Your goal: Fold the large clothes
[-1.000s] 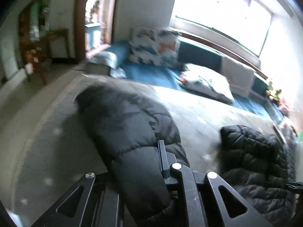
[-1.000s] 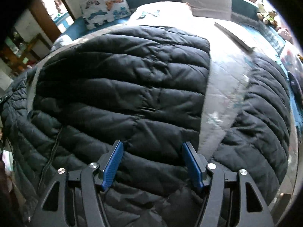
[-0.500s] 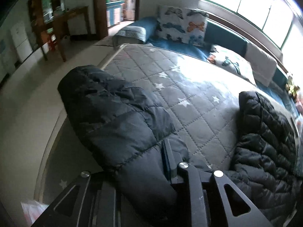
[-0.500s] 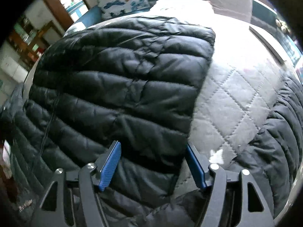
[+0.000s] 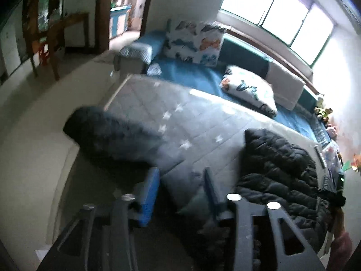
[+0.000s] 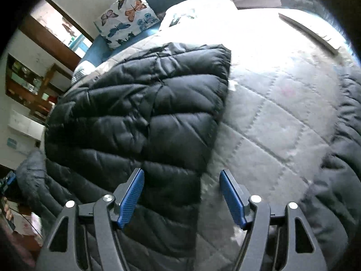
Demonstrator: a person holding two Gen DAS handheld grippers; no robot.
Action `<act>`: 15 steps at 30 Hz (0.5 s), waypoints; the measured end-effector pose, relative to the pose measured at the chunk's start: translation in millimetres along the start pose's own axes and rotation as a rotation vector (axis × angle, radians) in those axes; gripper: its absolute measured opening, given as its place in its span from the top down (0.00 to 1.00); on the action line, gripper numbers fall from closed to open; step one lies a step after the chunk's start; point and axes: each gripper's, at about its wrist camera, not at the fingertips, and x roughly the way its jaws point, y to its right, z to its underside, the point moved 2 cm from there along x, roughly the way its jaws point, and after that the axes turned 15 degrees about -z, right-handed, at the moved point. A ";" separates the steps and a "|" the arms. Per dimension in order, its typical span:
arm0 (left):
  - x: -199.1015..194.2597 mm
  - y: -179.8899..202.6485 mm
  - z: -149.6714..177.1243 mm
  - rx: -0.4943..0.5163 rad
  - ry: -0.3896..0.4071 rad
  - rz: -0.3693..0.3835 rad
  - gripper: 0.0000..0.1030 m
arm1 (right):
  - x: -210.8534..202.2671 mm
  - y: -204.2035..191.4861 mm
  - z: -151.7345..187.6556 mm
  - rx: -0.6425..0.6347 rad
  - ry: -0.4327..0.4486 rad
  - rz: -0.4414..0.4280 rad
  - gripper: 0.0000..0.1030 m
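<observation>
A big black puffy coat lies spread on a grey quilted bed cover with little white stars. In the right wrist view, the body of the coat fills the left side, and its straight edge runs down the middle with bare cover beside it. Another dark puffy part, maybe a sleeve, lies on the far right, apart from the body. In the left wrist view, one sleeve lies across the near corner of the bed, and it looks blurry. The left tongs have just been opening, and now nothing is between the blue pads; the sleeve lies past them, let go. The right tongs stand wide open above the coat's edge and hold nothing. The step in hand seems to be bringing the sleeves in over the body. To do it well, each tong should bite the sleeve near its end, taking only the thick coat cloth and not the bed cover under it. The sleeve should be lifted a little, carried flat across the body, and laid down straight. A puffy coat springs back, so it helps to press the fold down before letting go.
</observation>
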 end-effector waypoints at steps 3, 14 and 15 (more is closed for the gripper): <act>-18.5 29.1 -13.8 0.033 0.045 0.046 0.15 | 9.0 -8.7 -11.1 -0.009 -0.019 -0.035 0.27; 100.8 193.8 -50.2 0.142 -0.218 0.362 0.10 | 14.8 -8.6 -21.4 0.032 -0.012 -0.115 0.27; 116.6 201.1 -52.2 0.124 -0.238 0.363 0.10 | 15.4 -7.8 -22.6 0.034 -0.013 -0.129 0.27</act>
